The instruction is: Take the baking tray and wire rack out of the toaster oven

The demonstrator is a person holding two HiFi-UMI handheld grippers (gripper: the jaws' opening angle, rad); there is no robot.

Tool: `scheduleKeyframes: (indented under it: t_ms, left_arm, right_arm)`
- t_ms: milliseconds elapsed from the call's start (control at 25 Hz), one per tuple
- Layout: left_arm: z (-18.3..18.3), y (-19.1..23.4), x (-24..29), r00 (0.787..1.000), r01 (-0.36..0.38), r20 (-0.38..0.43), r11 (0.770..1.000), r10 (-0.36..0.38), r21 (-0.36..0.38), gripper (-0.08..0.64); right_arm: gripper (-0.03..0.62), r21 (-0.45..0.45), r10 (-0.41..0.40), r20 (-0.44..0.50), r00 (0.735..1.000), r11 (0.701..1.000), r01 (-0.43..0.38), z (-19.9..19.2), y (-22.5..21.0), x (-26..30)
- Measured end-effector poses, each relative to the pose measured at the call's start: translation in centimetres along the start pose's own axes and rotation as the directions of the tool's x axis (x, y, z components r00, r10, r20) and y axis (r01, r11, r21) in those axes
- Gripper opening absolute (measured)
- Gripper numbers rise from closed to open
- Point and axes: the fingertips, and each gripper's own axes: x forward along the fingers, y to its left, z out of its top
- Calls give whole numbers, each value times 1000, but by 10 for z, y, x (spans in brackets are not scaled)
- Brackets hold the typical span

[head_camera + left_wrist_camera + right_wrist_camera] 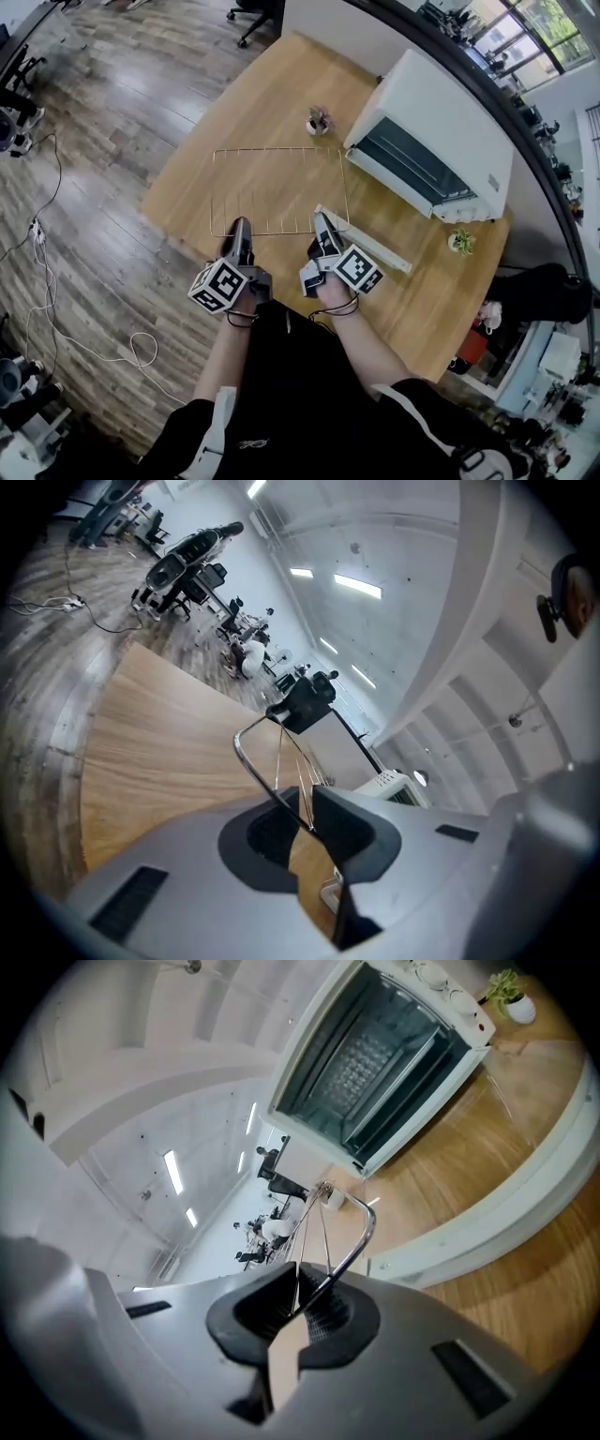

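Left gripper (241, 225) clamped shut on near edge wire of wire rack (277, 192), close to its left corner. Right gripper (322, 220) same deal, pinching near edge by right corner. Rack fully out of toaster oven (441, 141), spread roughly level over wooden table (178, 187). Can't tell if it touches tabletop. Pale long bar (370, 246) lies on table just right of right gripper. Oven at table's far right, dark inside showing. Small potted plant (319, 122) just beyond rack, second plant (460, 242) by oven's near corner.
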Motion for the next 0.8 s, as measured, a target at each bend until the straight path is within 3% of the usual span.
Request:
scheduleKeyframes:
  t_ms: [480,800]
  left_arm:
    - [20,58,-27,986,-153,63,986,157,-59,57]
    - [24,71,-21,980,-190,58,980,193,-51,57]
  right_arm:
    - [26,-9,-11,-208,978,1000,10,-58,-1,47]
    - [31,7,-18,-254,967,1000,20,-70,-8,63]
